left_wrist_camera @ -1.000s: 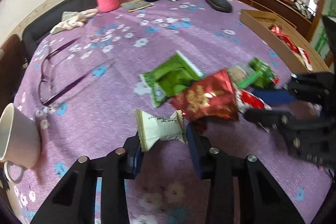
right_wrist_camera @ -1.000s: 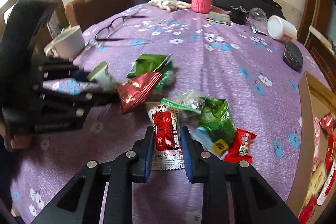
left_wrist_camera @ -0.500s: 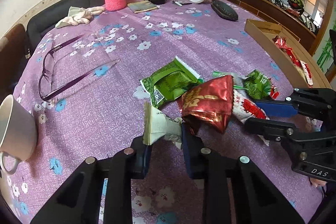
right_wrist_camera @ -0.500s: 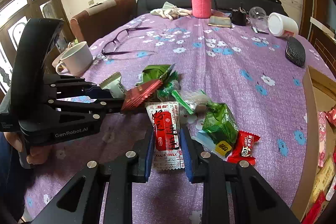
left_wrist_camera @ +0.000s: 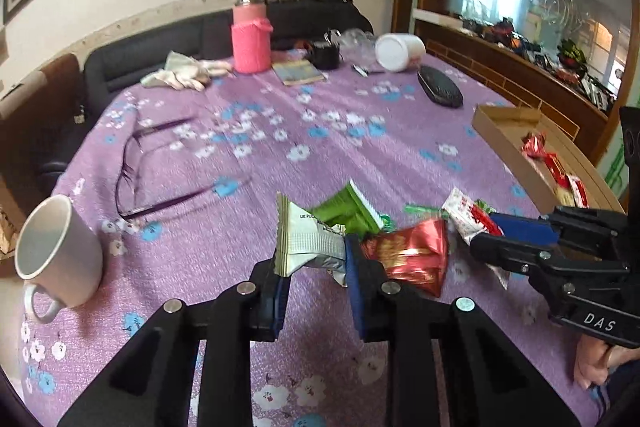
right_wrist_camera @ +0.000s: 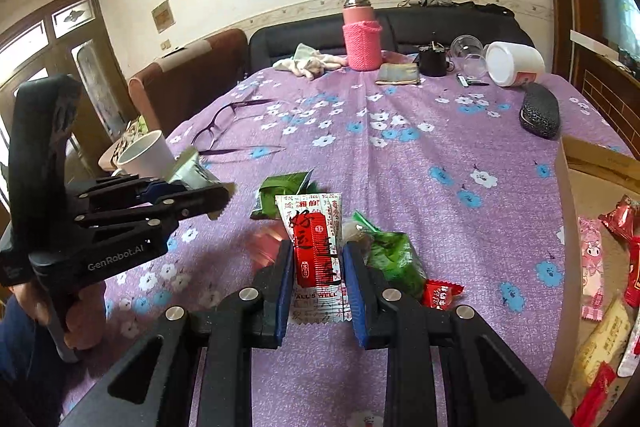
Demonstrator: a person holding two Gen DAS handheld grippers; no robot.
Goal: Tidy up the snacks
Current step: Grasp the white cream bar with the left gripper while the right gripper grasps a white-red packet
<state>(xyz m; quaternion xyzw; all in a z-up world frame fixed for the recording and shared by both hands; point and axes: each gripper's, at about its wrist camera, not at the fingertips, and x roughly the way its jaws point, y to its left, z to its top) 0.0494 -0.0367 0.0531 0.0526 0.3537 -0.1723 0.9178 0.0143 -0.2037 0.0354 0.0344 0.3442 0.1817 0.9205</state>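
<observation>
My left gripper [left_wrist_camera: 314,277] is shut on a white and silver snack packet [left_wrist_camera: 310,241] and holds it above the purple flowered tablecloth; it shows from the side in the right wrist view [right_wrist_camera: 192,173]. My right gripper [right_wrist_camera: 316,277] is shut on a red and white snack packet [right_wrist_camera: 316,247], also lifted; it shows at the right of the left wrist view [left_wrist_camera: 472,219]. A dark red packet [left_wrist_camera: 412,255] and a green packet [left_wrist_camera: 346,213] lie below. A green bag [right_wrist_camera: 394,257] and a small red sweet [right_wrist_camera: 442,293] lie by the right gripper.
A cardboard tray [left_wrist_camera: 500,131] holding several snacks stands at the table's right edge [right_wrist_camera: 600,163]. A white mug [left_wrist_camera: 60,255], purple glasses [left_wrist_camera: 160,171], a pink-sleeved flask [left_wrist_camera: 252,39], a white tub [left_wrist_camera: 400,53], a black glasses case [left_wrist_camera: 440,91] and a cloth [left_wrist_camera: 180,77] are on the table.
Both grippers have risen with their packets and tilted up, so more of the room shows. The dark red packet has dropped away from the left gripper's packet onto the table.
</observation>
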